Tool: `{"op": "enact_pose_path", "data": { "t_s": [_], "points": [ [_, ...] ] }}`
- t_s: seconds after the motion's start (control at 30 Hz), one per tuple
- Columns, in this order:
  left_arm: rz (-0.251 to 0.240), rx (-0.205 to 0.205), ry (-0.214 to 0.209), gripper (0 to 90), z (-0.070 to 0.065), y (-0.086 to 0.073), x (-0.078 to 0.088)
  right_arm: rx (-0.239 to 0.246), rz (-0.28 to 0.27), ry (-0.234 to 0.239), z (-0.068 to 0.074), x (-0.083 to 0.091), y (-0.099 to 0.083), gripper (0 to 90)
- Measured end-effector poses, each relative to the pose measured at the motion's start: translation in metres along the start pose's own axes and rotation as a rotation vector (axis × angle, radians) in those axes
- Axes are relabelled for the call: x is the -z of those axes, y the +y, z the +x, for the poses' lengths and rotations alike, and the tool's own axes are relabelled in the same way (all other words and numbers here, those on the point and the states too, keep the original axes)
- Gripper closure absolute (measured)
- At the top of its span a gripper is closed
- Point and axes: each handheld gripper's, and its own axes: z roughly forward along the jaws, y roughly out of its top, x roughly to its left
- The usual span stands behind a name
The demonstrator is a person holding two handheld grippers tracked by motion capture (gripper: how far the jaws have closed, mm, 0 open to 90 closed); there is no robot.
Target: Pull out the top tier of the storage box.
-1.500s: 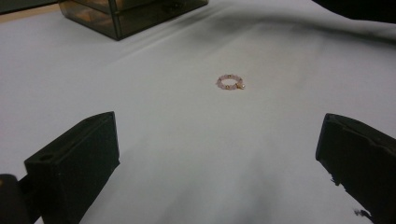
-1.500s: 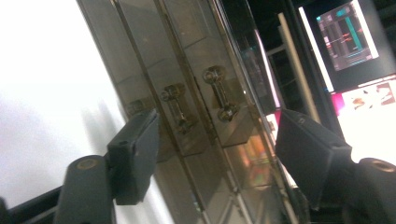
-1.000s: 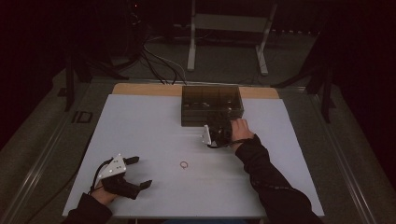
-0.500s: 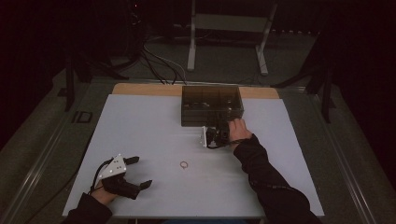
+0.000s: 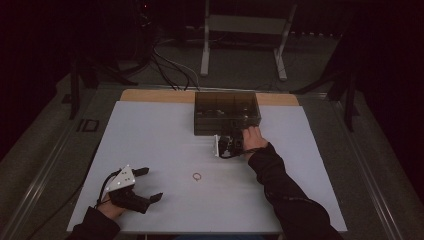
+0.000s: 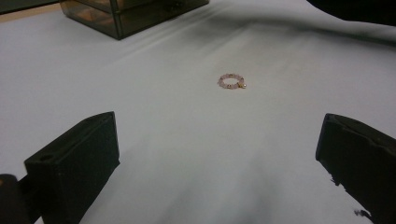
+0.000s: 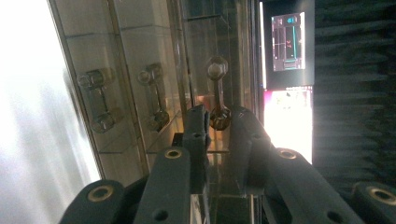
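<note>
A smoky clear drawer box (image 5: 226, 112) stands at the back middle of the white table. My right gripper (image 5: 227, 142) is turned on its side against the box front. In the right gripper view its jaws (image 7: 219, 116) have just been closing and now pinch the lower knob of a clear drawer handle (image 7: 217, 70). A small pink bead bracelet (image 5: 197, 176) lies flat on the table, ahead of my left gripper (image 6: 217, 130) and apart from it (image 6: 231, 82). The left gripper (image 5: 152, 183) rests at the front left, open, with nothing between its jaws.
Two more clear handles (image 7: 100, 100) sit beside the gripped one on the box front. A corner of the box (image 6: 126, 14) lies far ahead of the left gripper. A lit screen (image 7: 288, 42) glows behind the box. Dark stands and cables lie beyond the table's far edge.
The right hand has shifted only slightly at the box front. The left gripper and the bracelet have not moved.
</note>
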Motion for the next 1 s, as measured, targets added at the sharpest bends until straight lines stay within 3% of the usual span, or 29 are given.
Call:
{"op": "enact_pose_path", "data": {
  "t_s": [1.0],
  "points": [
    [-0.002,0.002,0.000,1.0,0.0001,0.0002,0.0001,-0.005,0.009,-0.010,-0.0005,0.0031,0.0025,81.2]
  ]
}}
